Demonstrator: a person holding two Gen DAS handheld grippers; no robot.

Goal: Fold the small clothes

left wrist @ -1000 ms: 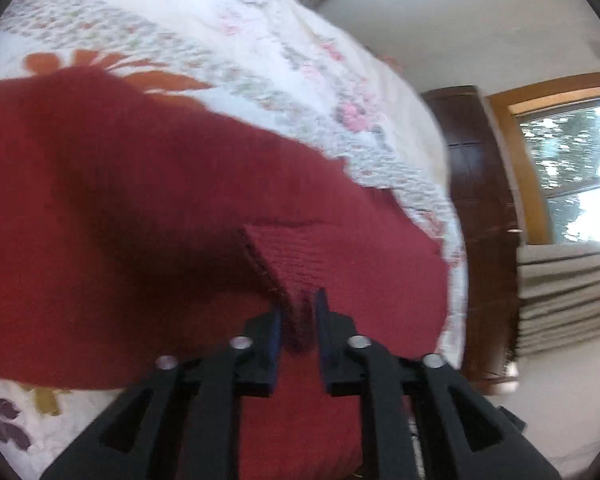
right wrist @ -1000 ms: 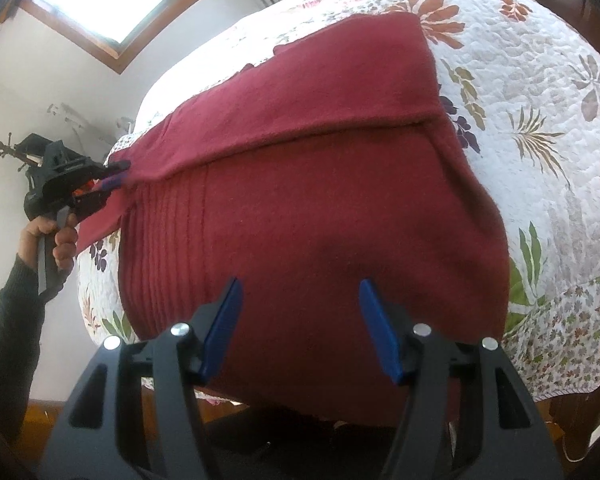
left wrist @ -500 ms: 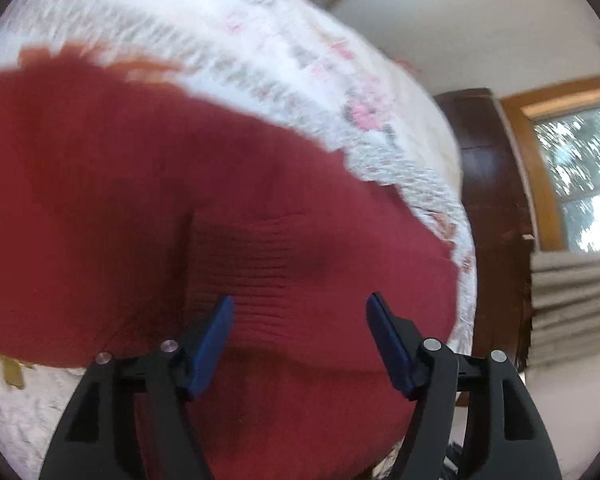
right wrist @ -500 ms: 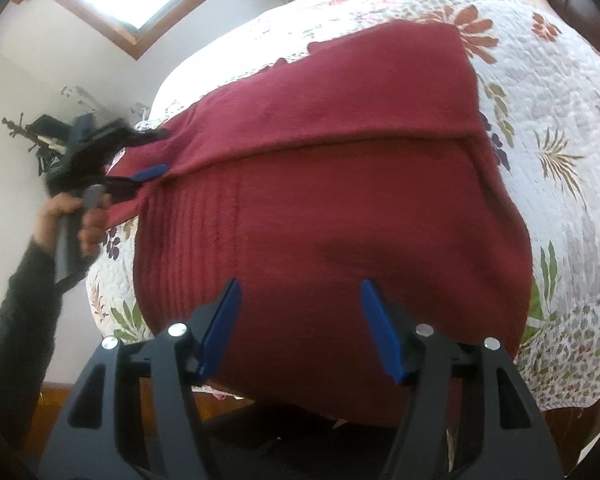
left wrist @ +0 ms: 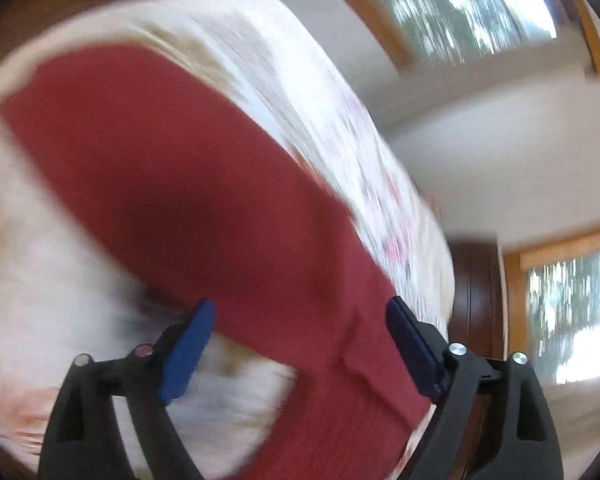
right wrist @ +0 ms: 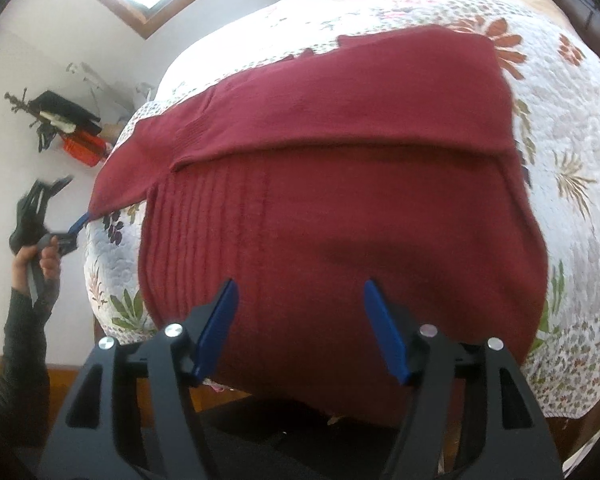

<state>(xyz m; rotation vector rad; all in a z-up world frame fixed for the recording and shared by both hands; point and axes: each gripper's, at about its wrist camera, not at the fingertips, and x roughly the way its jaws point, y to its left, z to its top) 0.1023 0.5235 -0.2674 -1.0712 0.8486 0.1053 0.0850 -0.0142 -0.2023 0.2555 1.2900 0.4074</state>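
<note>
folded red sweater (right wrist: 340, 208) on quilt (right wrist: 572, 168), right claw (right wrist: 300, 328) spread above

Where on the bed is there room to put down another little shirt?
The flowered quilt is bare to the right of the red sweater, out to the bed's edge, and beyond it toward the window wall. A smaller patch lies left of the sweater's ribbed edge. The middle is crowded: the sweater covers it, with the right hand-held gripper open over its near edge.

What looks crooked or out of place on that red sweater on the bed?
The red sweater is only partly folded: its folded sleeve end sticks out past the body's left edge onto the quilt, near the open left hand-held gripper. Nothing looks torn or spilled.
</note>
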